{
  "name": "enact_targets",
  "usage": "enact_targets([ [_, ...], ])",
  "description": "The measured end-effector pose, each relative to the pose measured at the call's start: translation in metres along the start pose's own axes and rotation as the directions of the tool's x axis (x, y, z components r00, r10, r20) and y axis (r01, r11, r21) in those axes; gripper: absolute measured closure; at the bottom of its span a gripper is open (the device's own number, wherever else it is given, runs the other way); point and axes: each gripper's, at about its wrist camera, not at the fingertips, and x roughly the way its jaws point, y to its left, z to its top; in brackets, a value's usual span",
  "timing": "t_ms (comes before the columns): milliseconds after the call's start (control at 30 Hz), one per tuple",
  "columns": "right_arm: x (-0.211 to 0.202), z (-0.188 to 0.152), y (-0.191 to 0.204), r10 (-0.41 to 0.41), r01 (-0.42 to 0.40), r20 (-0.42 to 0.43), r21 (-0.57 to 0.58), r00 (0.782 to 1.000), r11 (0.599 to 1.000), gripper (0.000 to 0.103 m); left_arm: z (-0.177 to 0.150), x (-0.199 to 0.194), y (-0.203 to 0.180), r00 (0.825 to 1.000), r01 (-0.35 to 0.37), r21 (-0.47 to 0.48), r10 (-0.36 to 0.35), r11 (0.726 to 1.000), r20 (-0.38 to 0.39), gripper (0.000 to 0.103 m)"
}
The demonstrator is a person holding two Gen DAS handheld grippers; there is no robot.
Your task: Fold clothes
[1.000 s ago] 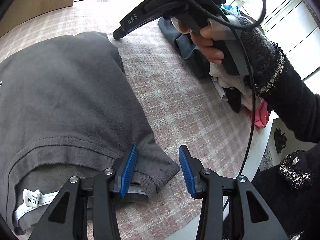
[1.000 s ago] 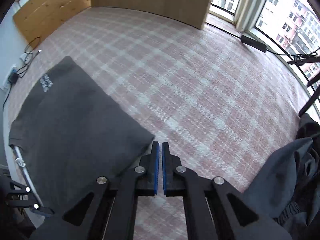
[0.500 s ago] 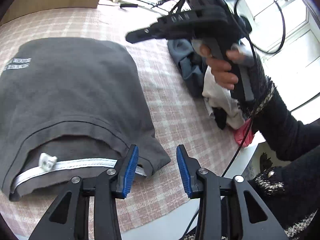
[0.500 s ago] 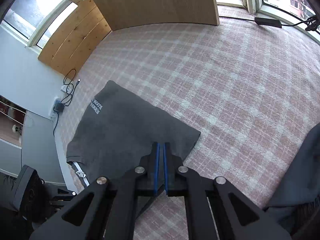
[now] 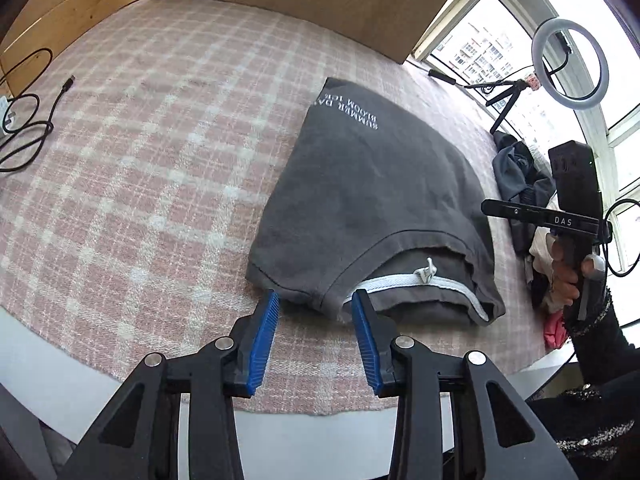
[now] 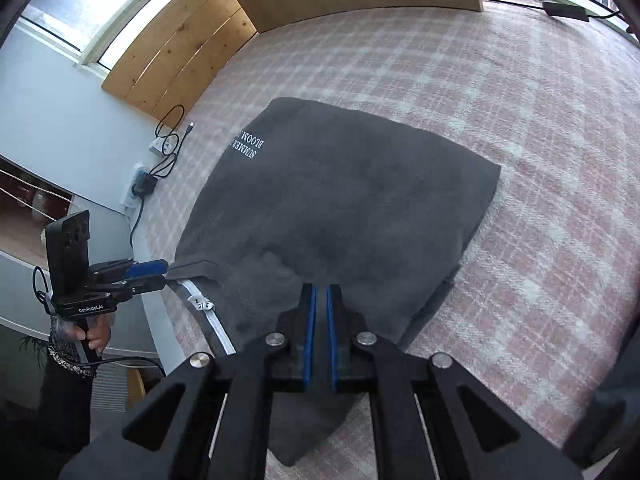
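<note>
A folded dark grey T-shirt [image 5: 372, 196] with white lettering lies on the pink plaid table cloth [image 5: 140, 152]; its collar with white tape faces the near edge. My left gripper [image 5: 316, 312] is open, its blue pads on either side of the shirt's near corner by the collar. The shirt also shows in the right wrist view [image 6: 352, 200]. My right gripper [image 6: 320, 300] hovers over the shirt's near part, jaws almost closed with a thin gap, nothing between them. The left gripper also shows in the right wrist view [image 6: 160, 274].
A heap of other clothes [image 5: 524, 184] lies at the table's right side. Black cables [image 5: 24, 128] lie at the left edge. A ring light on a tripod [image 5: 568, 68] stands by the window. A power strip with cables [image 6: 148, 176] sits at the table's edge.
The left gripper swung left along the shirt's collar edge and now brackets its near corner. The right gripper moved from beside the shirt to above it, still nearly closed.
</note>
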Motion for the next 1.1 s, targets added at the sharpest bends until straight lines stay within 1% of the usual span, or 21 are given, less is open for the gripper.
enact_targets([
  [67,-0.026,-0.005,-0.008,-0.011,0.008,0.073,0.040,0.997,0.999,0.063,0.019,-0.015,-0.005,1.000,0.005,0.031,-0.006,1.000,0.028,0.061],
  [100,-0.035,-0.009,-0.012,-0.019,0.013,0.105,0.058,0.994,0.998,0.059,0.031,-0.019,-0.007,0.999,0.004,0.049,-0.005,0.999,0.036,0.059],
  [233,-0.053,-0.022,-0.016,-0.063,0.039,0.206,0.123,0.977,0.992,0.057,0.086,-0.001,-0.010,0.999,-0.012,0.095,0.008,0.995,0.036,0.055],
  [267,-0.056,-0.025,-0.017,-0.076,0.044,0.231,0.141,0.970,0.989,0.057,0.100,0.006,-0.010,0.999,0.002,0.098,-0.006,0.995,0.032,0.055],
  [367,-0.054,-0.029,-0.006,-0.109,0.060,0.313,0.164,0.943,0.985,0.056,0.130,0.033,-0.027,0.990,0.142,0.174,-0.143,0.974,-0.006,0.056],
  [467,-0.041,-0.020,0.016,-0.176,0.127,0.343,0.160,0.923,0.979,0.057,0.148,0.075,-0.039,0.986,0.164,0.267,-0.150,0.950,-0.072,0.059],
  [500,-0.036,-0.016,0.021,-0.184,0.133,0.339,0.170,0.923,0.976,0.057,0.152,0.091,-0.039,0.984,0.166,0.285,-0.143,0.944,-0.103,0.064],
  [533,-0.028,-0.011,0.022,-0.160,0.101,0.317,0.195,0.935,0.976,0.060,0.152,0.110,-0.033,0.980,0.162,0.277,-0.120,0.947,-0.160,0.070],
  [567,-0.015,-0.008,0.023,-0.135,0.071,0.285,0.224,0.949,0.972,0.071,0.152,0.126,-0.028,0.973,0.161,0.272,-0.107,0.949,-0.205,0.074],
  [600,0.003,-0.006,0.024,-0.140,0.082,0.225,0.246,0.964,0.966,0.077,0.153,0.128,-0.023,0.970,0.175,0.272,-0.119,0.946,-0.212,0.080],
  [633,0.017,-0.005,0.026,-0.180,0.135,0.163,0.255,0.970,0.958,0.081,0.157,0.120,-0.018,0.968,0.185,0.259,-0.131,0.948,-0.213,0.081],
  [700,0.025,-0.009,0.033,-0.265,0.228,0.109,0.265,0.958,0.937,0.081,0.163,0.102,-0.007,0.967,0.197,0.236,-0.148,0.952,-0.209,0.078],
  [733,0.024,-0.012,0.036,-0.294,0.256,0.104,0.278,0.950,0.926,0.081,0.166,0.089,0.001,0.974,0.176,0.234,-0.135,0.956,-0.182,0.070],
  [767,0.012,-0.017,0.038,-0.299,0.243,0.149,0.311,0.942,0.919,0.080,0.167,0.075,0.008,0.981,0.157,0.245,-0.121,0.957,-0.155,0.064],
  [800,-0.002,-0.022,0.040,-0.312,0.233,0.200,0.342,0.929,0.910,0.076,0.165,0.065,0.013,0.984,0.146,0.265,-0.111,0.953,-0.141,0.052],
  [833,-0.015,-0.028,0.040,-0.333,0.230,0.245,0.370,0.910,0.900,0.060,0.162,0.060,0.019,0.984,0.142,0.276,-0.106,0.950,-0.143,0.045],
  [867,-0.025,-0.034,0.038,-0.353,0.228,0.279,0.395,0.893,0.890,0.044,0.157,0.059,0.024,0.981,0.152,0.275,-0.111,0.949,-0.160,0.045],
  [900,-0.027,-0.037,0.034,-0.370,0.233,0.291,0.412,0.882,0.881,0.041,0.152,0.057,0.030,0.977,0.162,0.273,-0.116,0.948,-0.177,0.045],
  [1000,-0.034,-0.049,0.020,-0.420,0.245,0.324,0.462,0.848,0.852,0.040,0.135,0.063,0.041,0.962,0.202,0.215,-0.153,0.956,-0.225,0.045],
  [1033,-0.034,-0.051,0.015,-0.425,0.244,0.323,0.476,0.845,0.845,0.040,0.131,0.066,0.042,0.958,0.215,0.189,-0.169,0.958,-0.231,0.045],
  [1100,-0.021,-0.050,0.005,-0.392,0.228,0.274,0.481,0.878,0.847,0.040,0.124,0.072,0.042,0.954,0.228,0.144,-0.192,0.963,-0.229,0.045],
])
